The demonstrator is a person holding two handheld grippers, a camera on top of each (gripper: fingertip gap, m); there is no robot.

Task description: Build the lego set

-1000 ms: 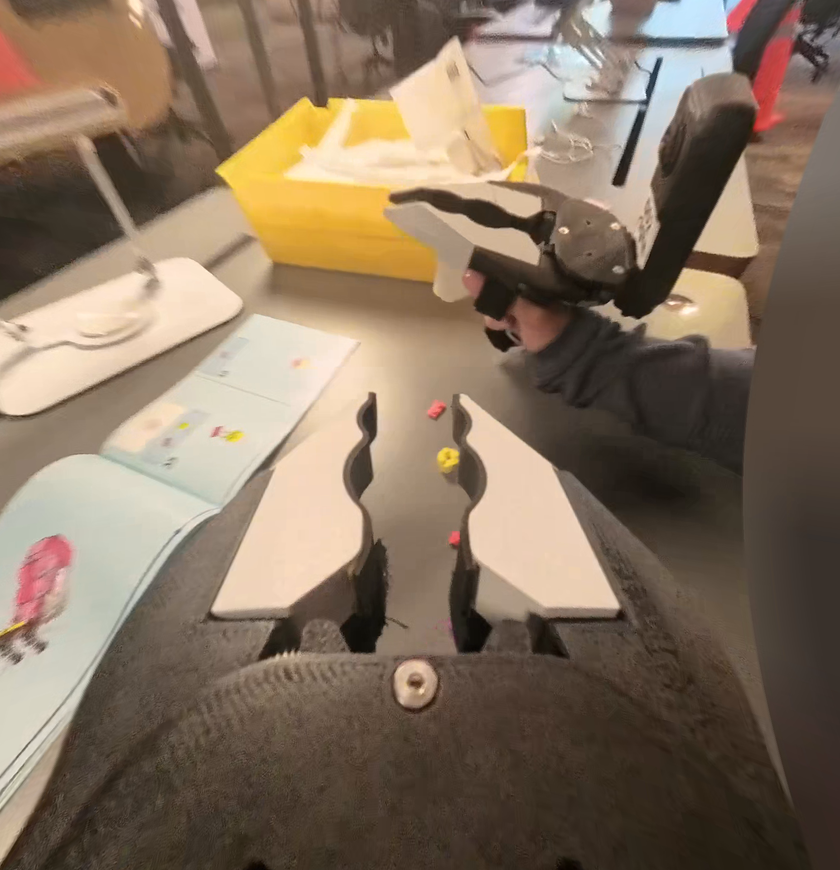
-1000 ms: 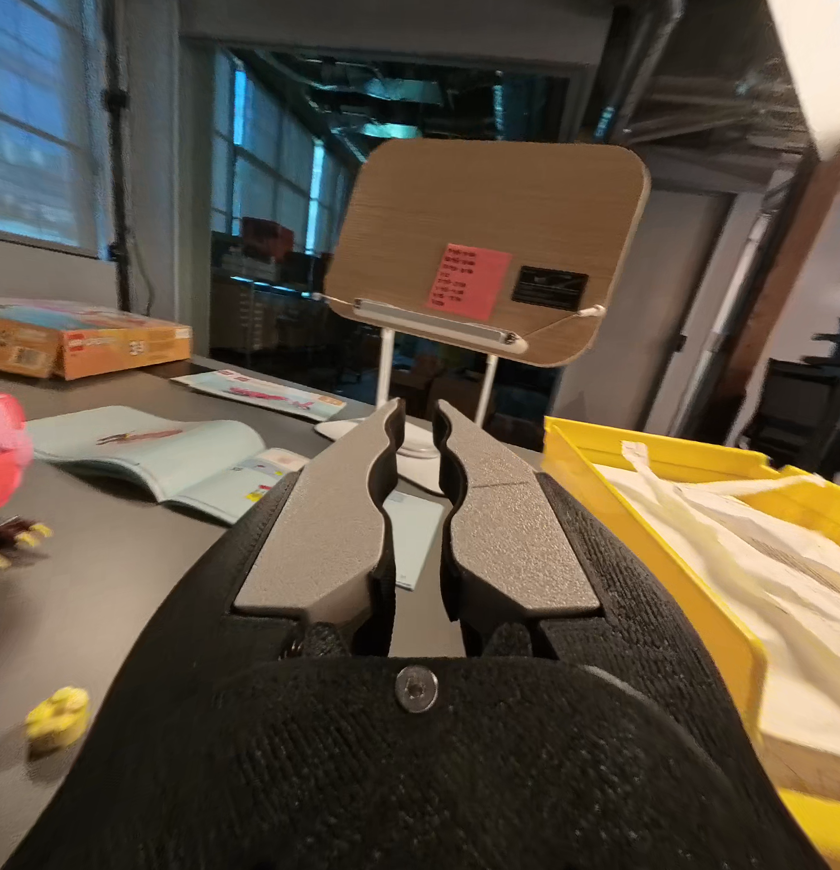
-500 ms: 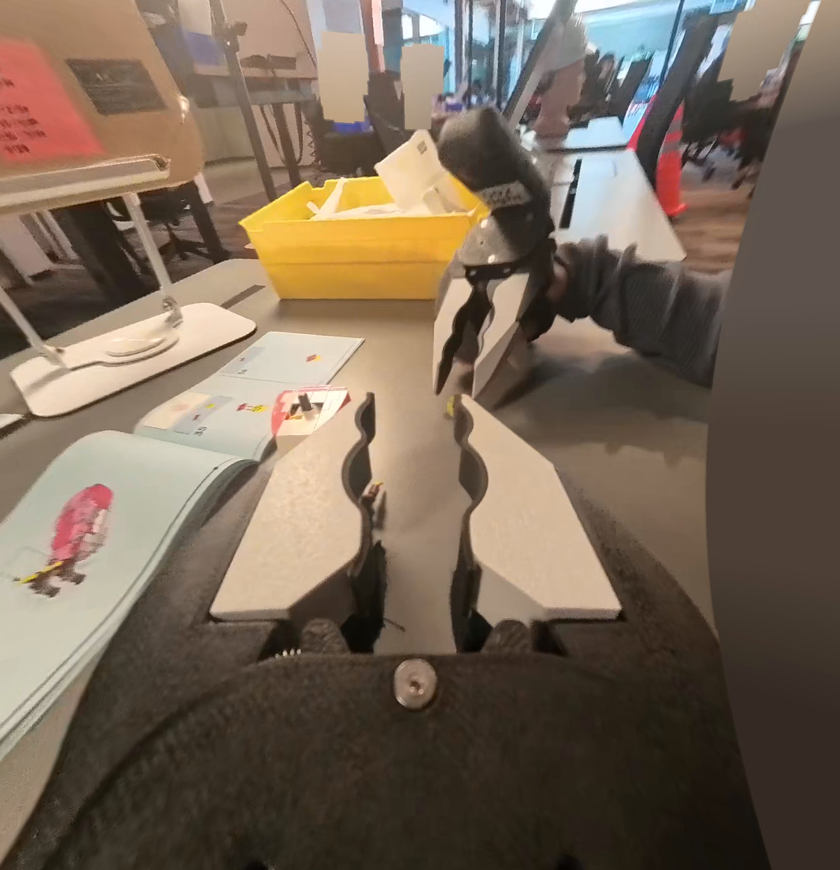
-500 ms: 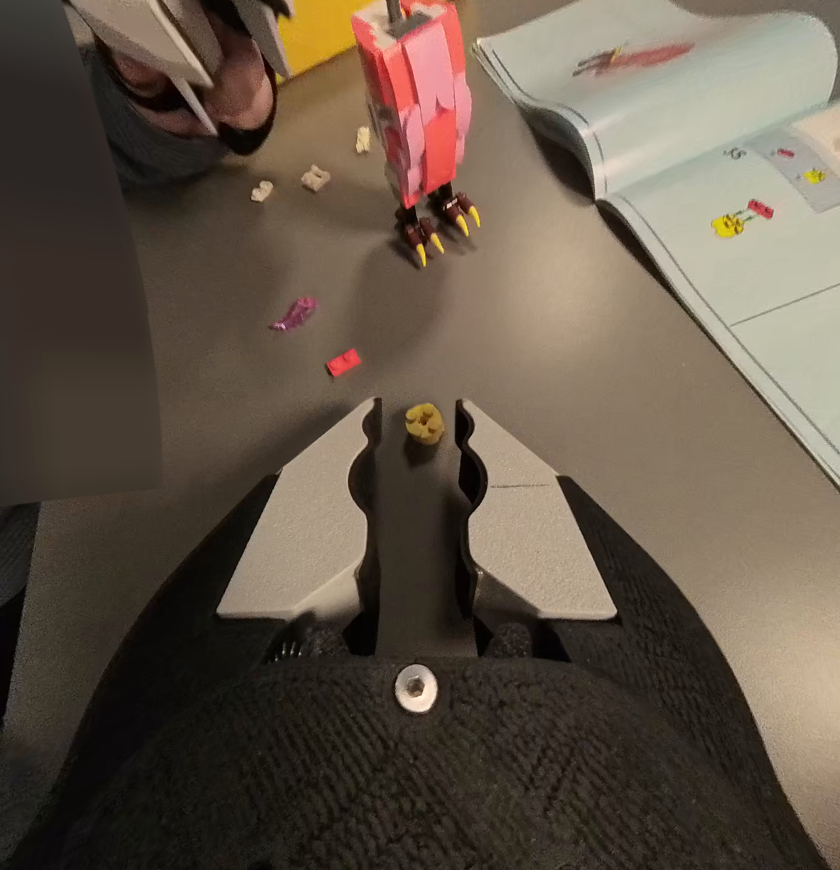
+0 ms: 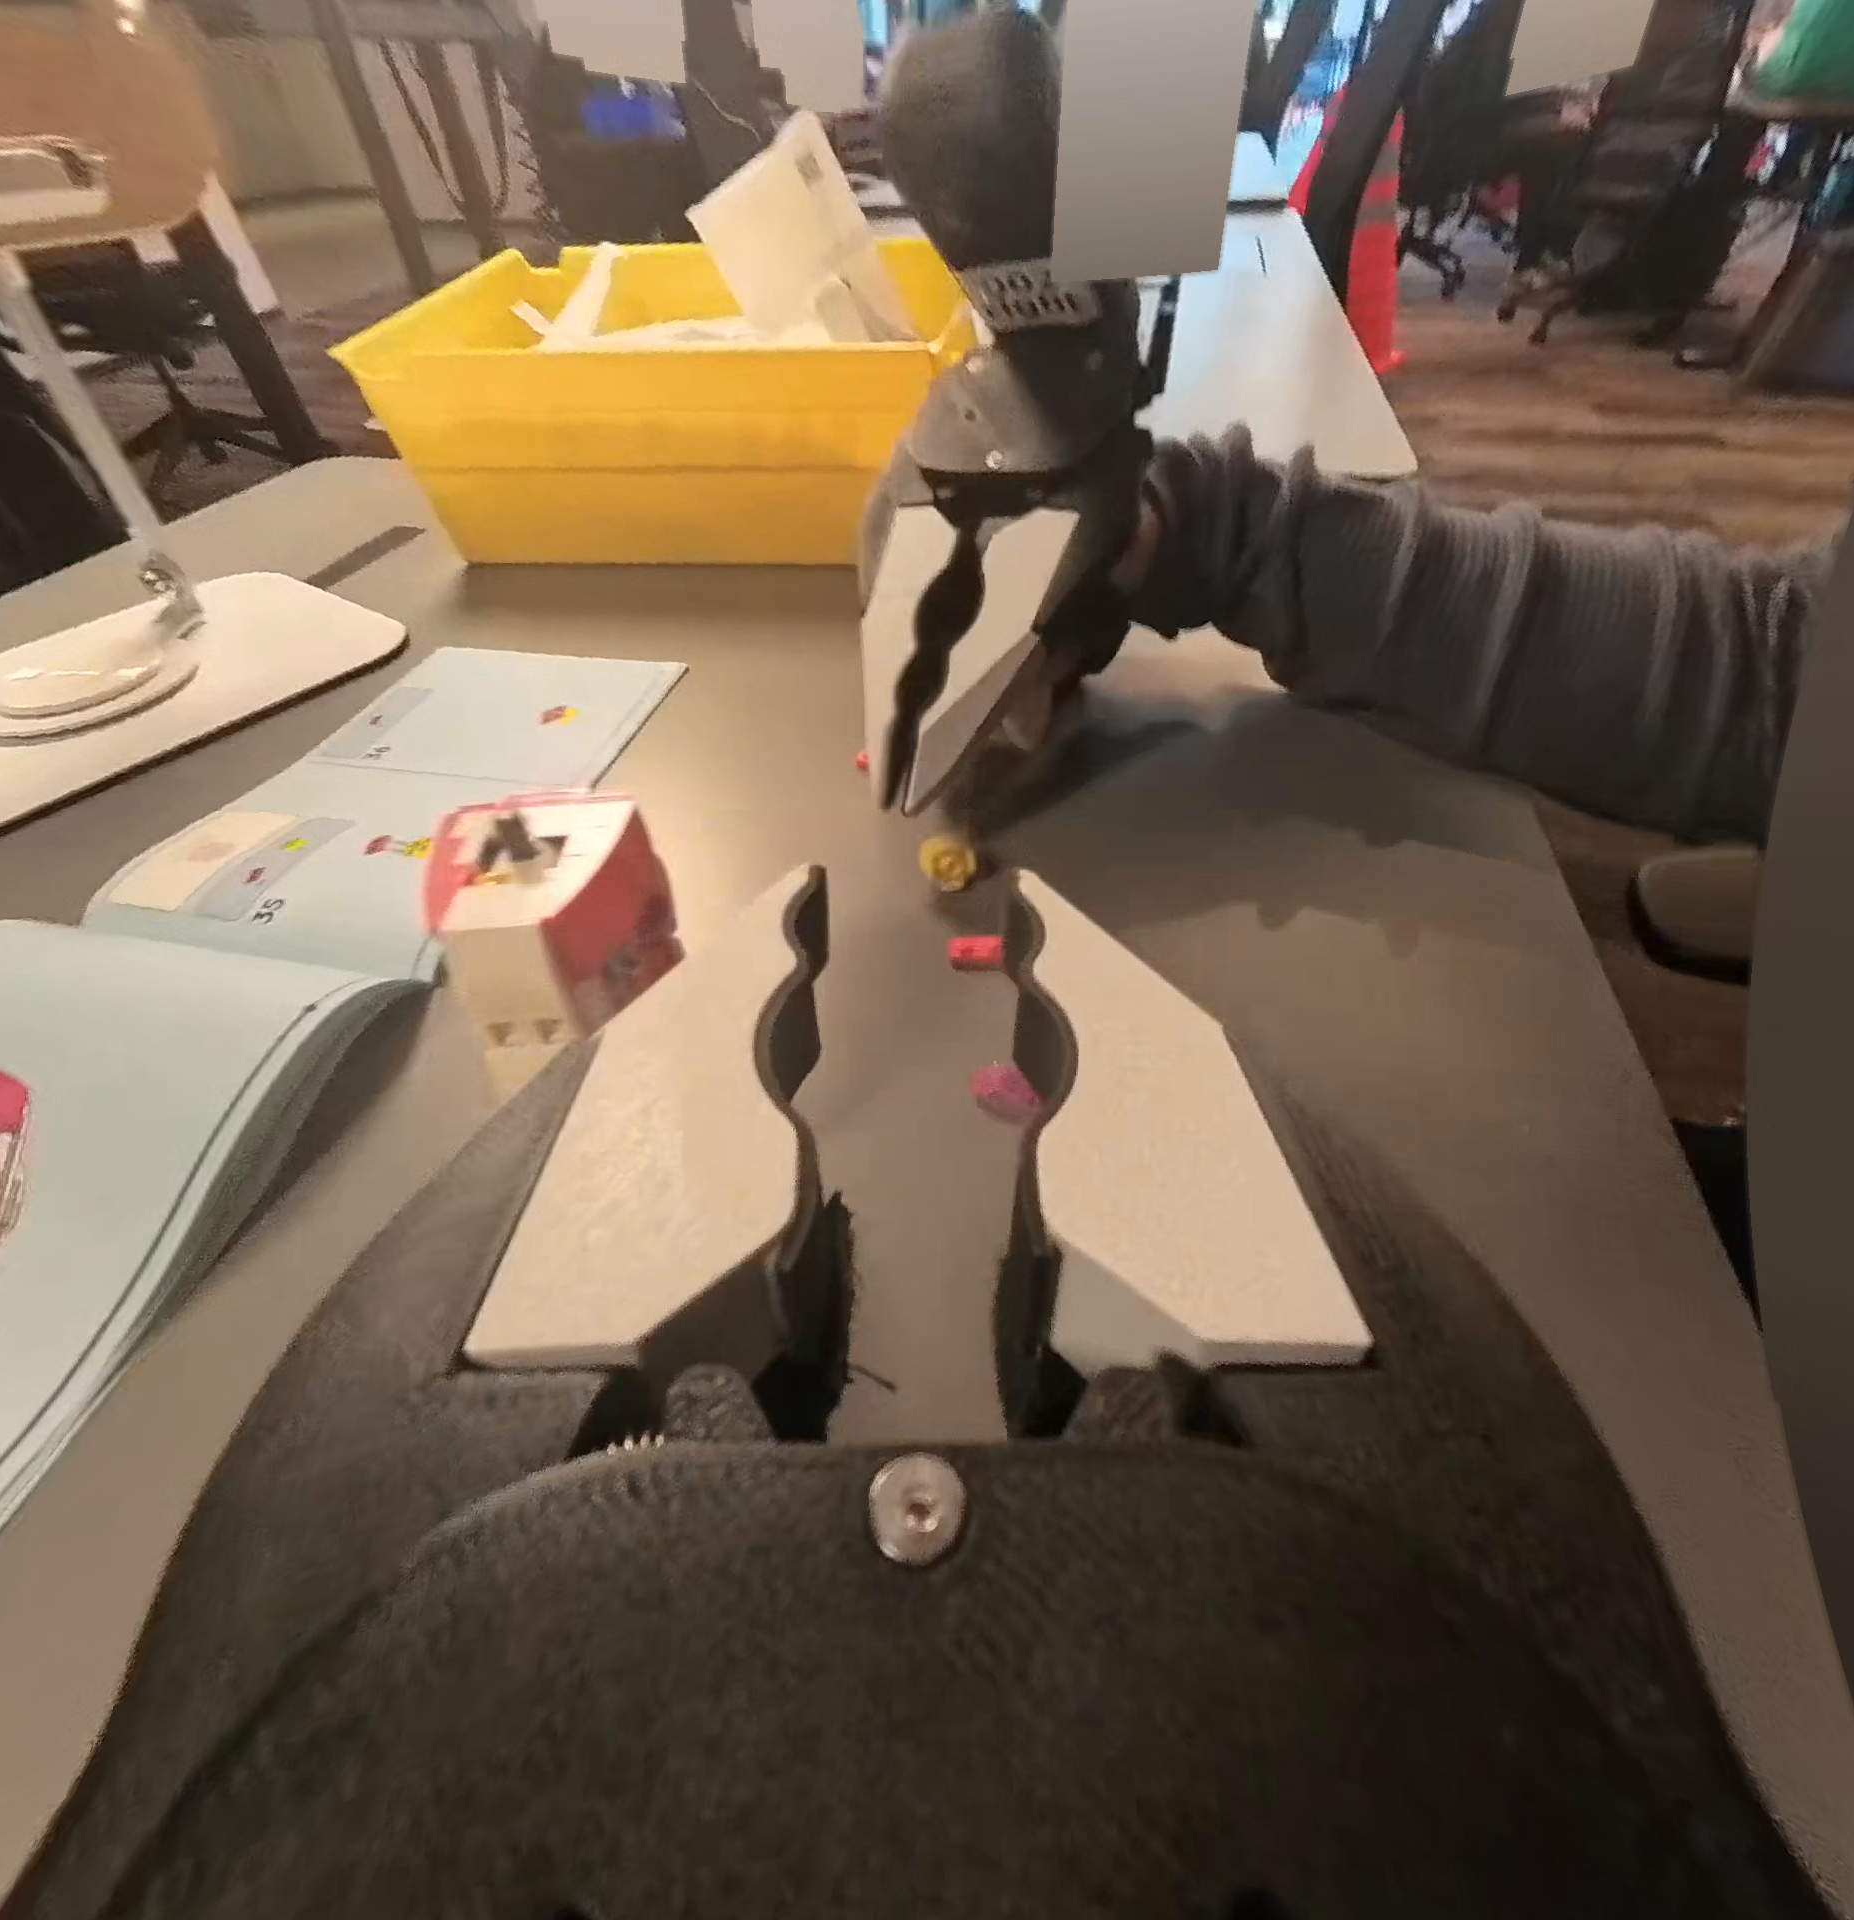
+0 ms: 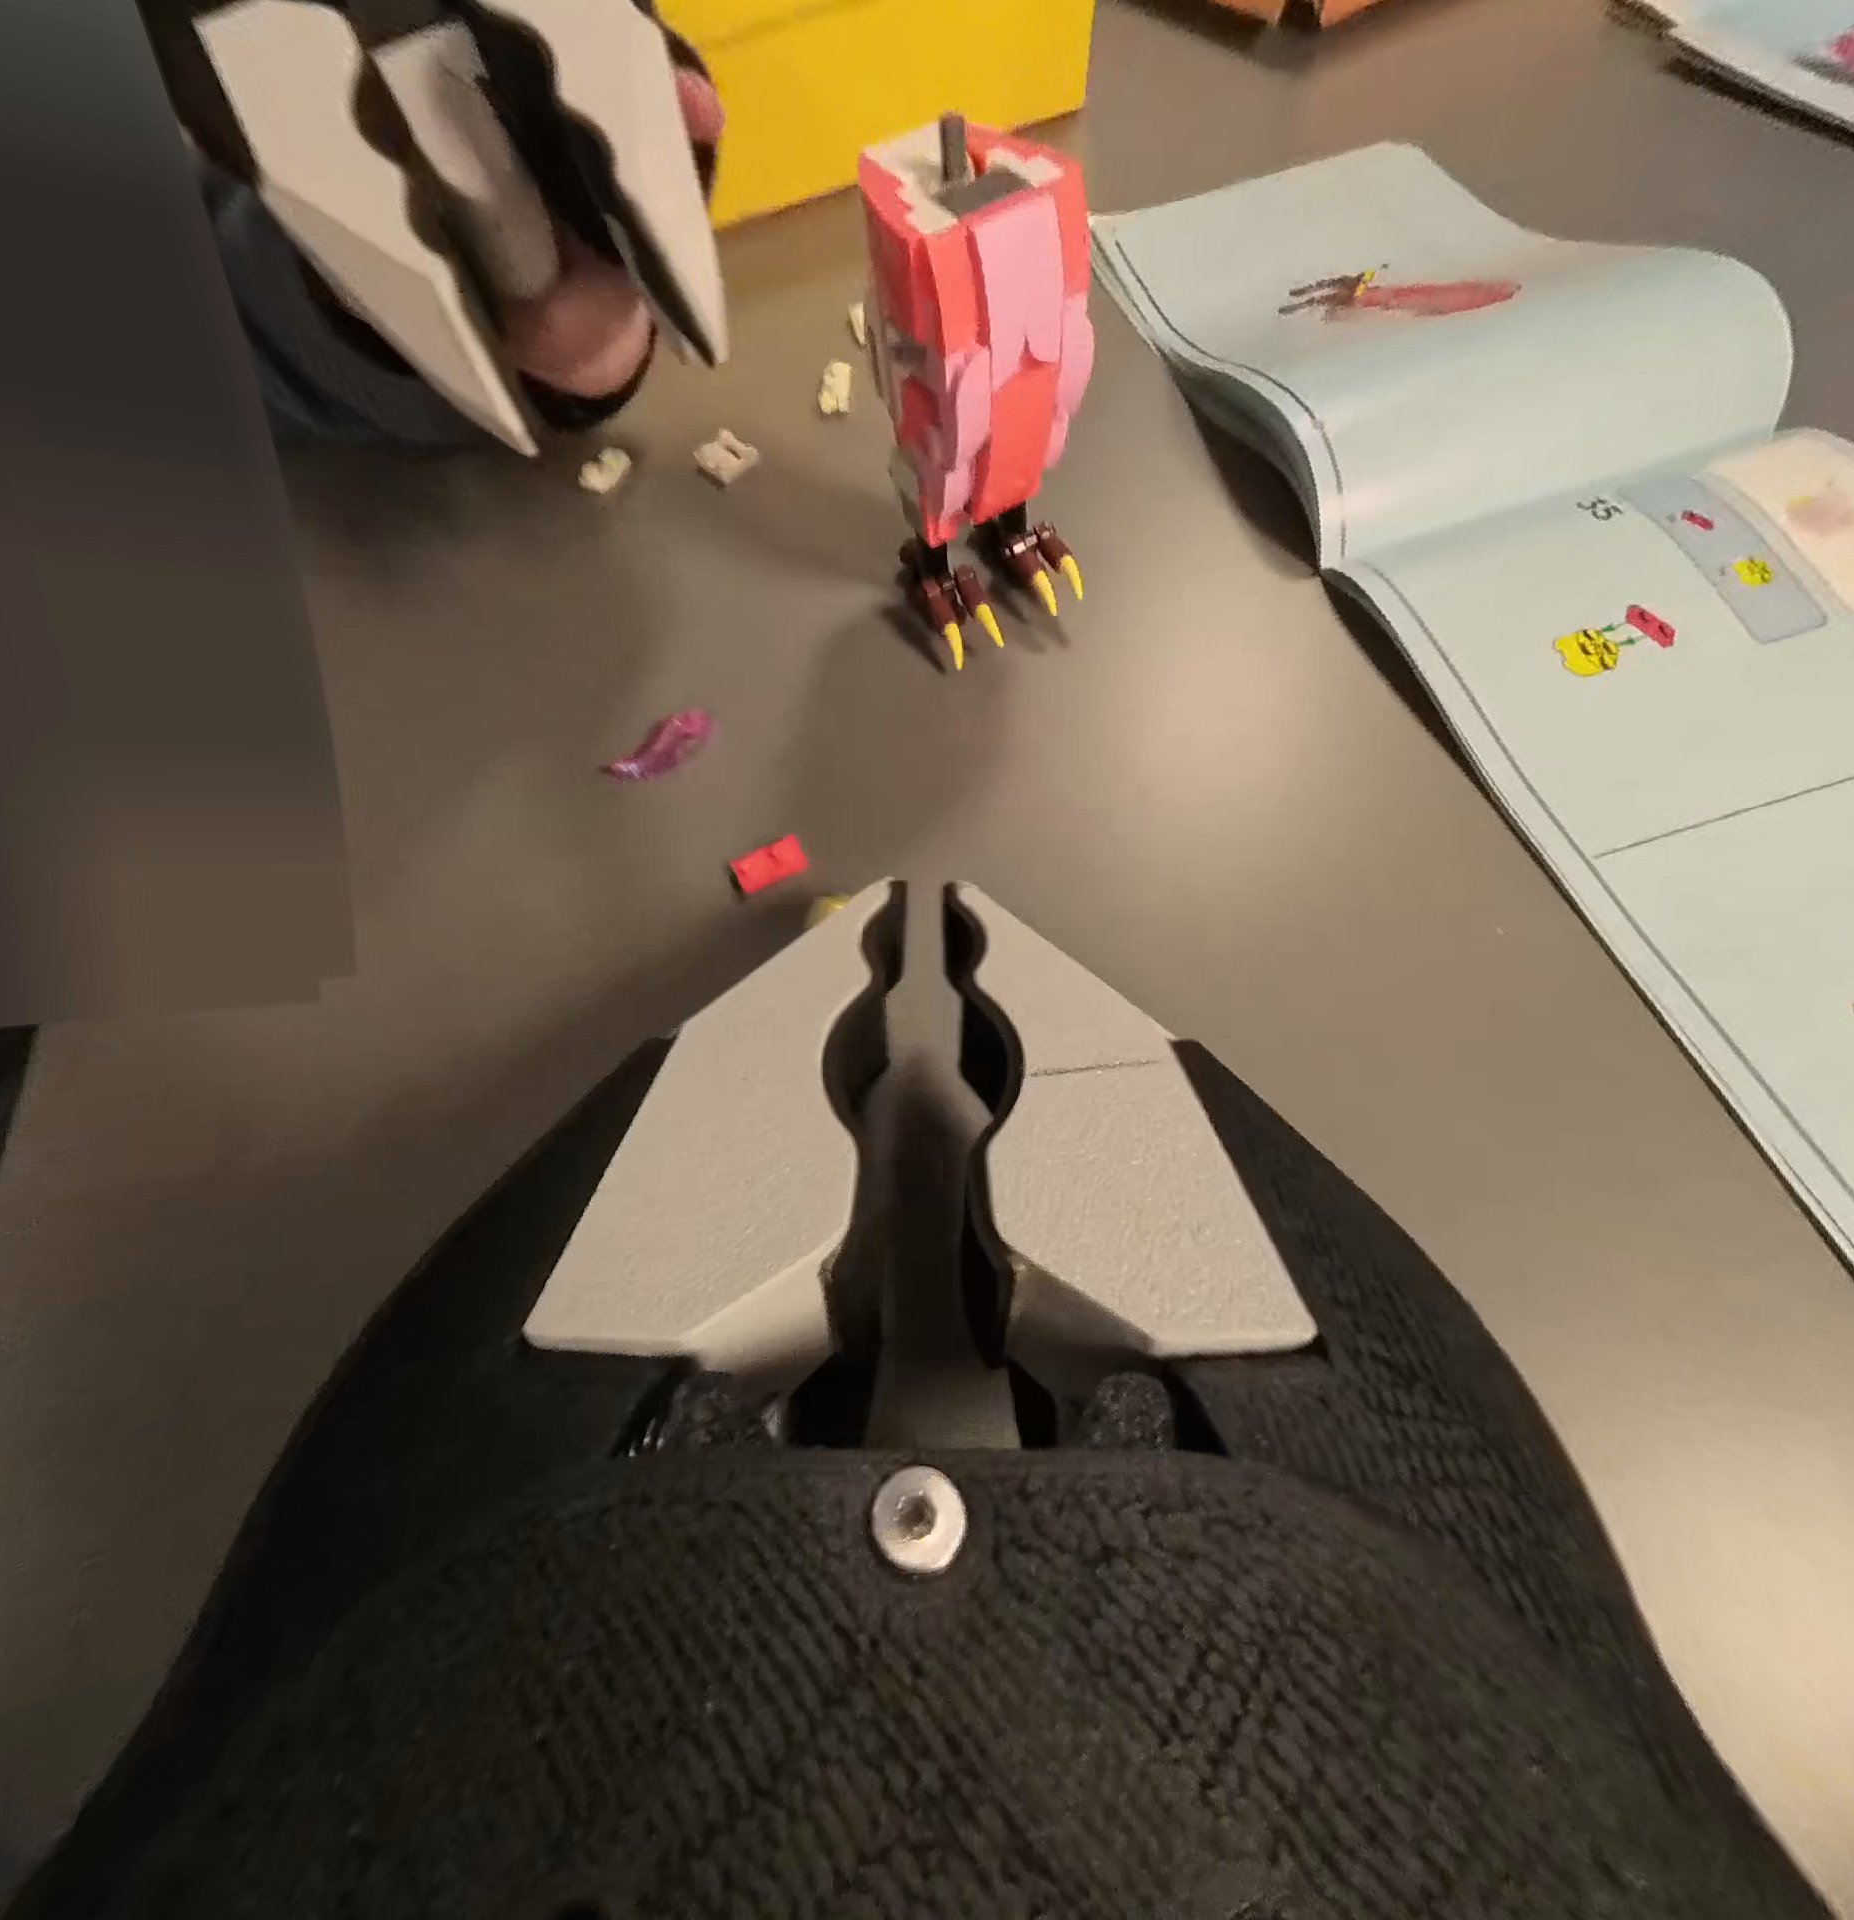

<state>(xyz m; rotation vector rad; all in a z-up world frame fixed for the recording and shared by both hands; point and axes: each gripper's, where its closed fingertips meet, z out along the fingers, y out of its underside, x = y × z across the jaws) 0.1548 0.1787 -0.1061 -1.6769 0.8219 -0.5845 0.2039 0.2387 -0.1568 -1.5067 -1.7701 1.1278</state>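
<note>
My right gripper (image 6: 923, 891) is shut with only a thin slit between its pads and nothing in it. A small round yellow piece (image 6: 827, 910) lies on the dark table just left of its left fingertip. The left wrist view shows that gripper (image 5: 899, 800) pointing down just above the yellow piece (image 5: 947, 860). My left gripper (image 5: 918, 883) is open and empty, low over the table. A small red brick (image 5: 973, 951) and a magenta piece (image 5: 1001, 1091) lie on the table by its right finger. A red and pink brick figure with clawed feet (image 6: 975, 343) stands beyond them.
An open light-blue instruction booklet (image 6: 1474, 343) lies to the right in the right wrist view. A yellow bin (image 5: 642, 436) of white bags stands at the table's far side, with a white stand base (image 5: 175, 665) to its left. Small beige pieces (image 6: 725, 457) lie near the figure. There is about 10 cm between the tips of the two grippers.
My right gripper's fingers stood around the yellow piece and have closed. The piece now lies outside, by the left fingertip, so the pads came together on air. My left gripper stayed open.
</note>
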